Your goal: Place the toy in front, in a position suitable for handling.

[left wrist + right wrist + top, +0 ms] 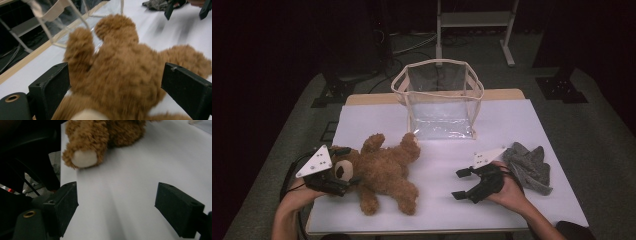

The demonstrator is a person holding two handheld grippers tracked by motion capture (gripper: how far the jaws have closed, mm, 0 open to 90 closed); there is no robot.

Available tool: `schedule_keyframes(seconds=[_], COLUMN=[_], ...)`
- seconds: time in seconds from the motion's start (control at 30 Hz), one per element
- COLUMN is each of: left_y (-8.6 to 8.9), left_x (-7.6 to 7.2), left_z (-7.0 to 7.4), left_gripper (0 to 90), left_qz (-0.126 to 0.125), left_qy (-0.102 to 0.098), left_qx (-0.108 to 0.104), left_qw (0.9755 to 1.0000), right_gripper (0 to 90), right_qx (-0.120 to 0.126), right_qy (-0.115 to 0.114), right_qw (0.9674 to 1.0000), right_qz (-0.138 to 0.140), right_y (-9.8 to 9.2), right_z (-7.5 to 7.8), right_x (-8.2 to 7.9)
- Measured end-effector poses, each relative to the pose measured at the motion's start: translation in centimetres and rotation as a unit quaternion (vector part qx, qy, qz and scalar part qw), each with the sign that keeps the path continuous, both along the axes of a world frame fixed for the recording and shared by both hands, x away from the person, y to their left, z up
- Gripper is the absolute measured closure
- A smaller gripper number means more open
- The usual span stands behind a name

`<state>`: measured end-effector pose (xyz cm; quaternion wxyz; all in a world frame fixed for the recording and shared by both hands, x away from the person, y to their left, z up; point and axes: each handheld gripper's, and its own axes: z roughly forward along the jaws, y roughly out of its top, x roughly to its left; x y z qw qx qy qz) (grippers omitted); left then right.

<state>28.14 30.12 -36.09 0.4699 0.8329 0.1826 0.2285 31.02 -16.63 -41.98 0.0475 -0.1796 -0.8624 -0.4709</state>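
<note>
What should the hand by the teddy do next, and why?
Probably close the left gripper on the teddy. Its jaws stand open on either side of the bear's body, not yet squeezing it, while the clear bag stands open behind. The right gripper is open over bare table.

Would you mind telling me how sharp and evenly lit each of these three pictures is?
High view: the white table is lit and fairly sharp, the surroundings fall into darkness, and the clear bag shows pale glare. Left gripper view: the teddy bear is smeared and soft, with streaks on the table near the right gripper. Right gripper view: soft streaked shading on the table ahead, and a dark left side.
</note>
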Motion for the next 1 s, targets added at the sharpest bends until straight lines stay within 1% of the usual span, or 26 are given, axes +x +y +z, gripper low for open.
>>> schedule_keyframes(seconds=[0.07, 0.1, 0.17, 0.2, 0.23, 0.27, 0.33, 0.43, 0.47, 0.5, 0.57, 0.6, 0.7, 0.77, 0.87, 1.0], left_y=[0.8, 1.2, 2.1, 2.4, 2.7, 2.9, 3.3, 3.4, 3.4, 3.4, 3.3, 3.3, 3.2, 3.2, 3.3, 3.3], left_x=[-0.1, -0.1, 0.0, 0.1, 0.1, 0.2, 0.5, 0.8, 0.9, 1.1, 1.6, 1.8, 2.7, 3.0, 3.3, 3.3], left_z=[-0.3, -0.5, -0.9, -1.2, -1.4, -1.7, -2.5, -3.2, -3.3, -3.5, -3.7, -3.8, -3.9, -4.0, -4.1, -4.1], left_gripper=[7.6, 7.6, 7.6, 7.6, 7.6, 7.6, 7.6, 8.0, 9.6, 12.8, 15.8, 20.7, 24.1, 27.1, 29.8, 31.1], left_qz=[0.007, 0.011, 0.023, 0.027, 0.03, 0.033, 0.04, 0.044, 0.05, 0.054, 0.062, 0.069, 0.074, 0.072, 0.07, 0.068], left_qy=[0.003, 0.005, 0.011, 0.014, 0.017, 0.022, 0.034, 0.027, 0.021, 0.015, 0.014, 0.01, 0.012, 0.01, 0.009, 0.009], left_qx=[0.0, 0.004, 0.006, 0.004, 0.003, 0.002, 0.01, 0.01, 0.009, 0.01, 0.01, 0.012, -0.002, -0.008, -0.013, -0.01], left_qw=[1.0, 0.9999, 0.9997, 0.9995, 0.9994, 0.9992, 0.9986, 0.9986, 0.9985, 0.9984, 0.9979, 0.9975, 0.9972, 0.9973, 0.9974, 0.9976], right_gripper=[17.1, 17.1, 17.1, 17.1, 17.1, 17.1, 17.1, 17.1, 17.1, 17.1, 17.1, 17.1, 17.1, 17.1, 17.1, 17.1], right_qx=[0.008, 0.011, 0.017, 0.018, 0.017, 0.017, 0.016, 0.012, 0.01, 0.012, 0.023, 0.024, 0.021, 0.018, 0.017, 0.015], right_qy=[0.0, -0.002, -0.001, 0.0, -0.005, -0.005, -0.005, -0.005, -0.004, -0.001, 0.01, 0.009, 0.001, -0.004, 0.001, 0.004], right_qw=[0.9999, 0.9998, 0.9995, 0.9993, 0.9989, 0.9989, 0.9985, 0.998, 0.9978, 0.9978, 0.9975, 0.9975, 0.9978, 0.998, 0.9983, 0.9982], right_qz=[0.012, 0.017, 0.028, 0.033, 0.044, 0.044, 0.052, 0.062, 0.065, 0.065, 0.066, 0.066, 0.064, 0.06, 0.056, 0.058], right_y=[1.0, 1.6, 2.7, 3.3, 4.2, 4.2, 5.0, 6.1, 6.4, 6.8, 7.3, 7.7, 8.7, 9.3, 10.1, 11.2], right_z=[0.3, 0.5, 0.7, 0.8, 1.0, 1.0, 1.1, 1.0, 0.9, 0.9, 0.9, 1.0, 1.2, 1.2, 1.0, 0.8], right_x=[0.2, 0.3, 0.5, 0.5, 0.6, 0.6, 0.5, 0.6, 0.6, 0.7, 0.9, 0.9, 1.1, 1.4, 1.8, 1.9])
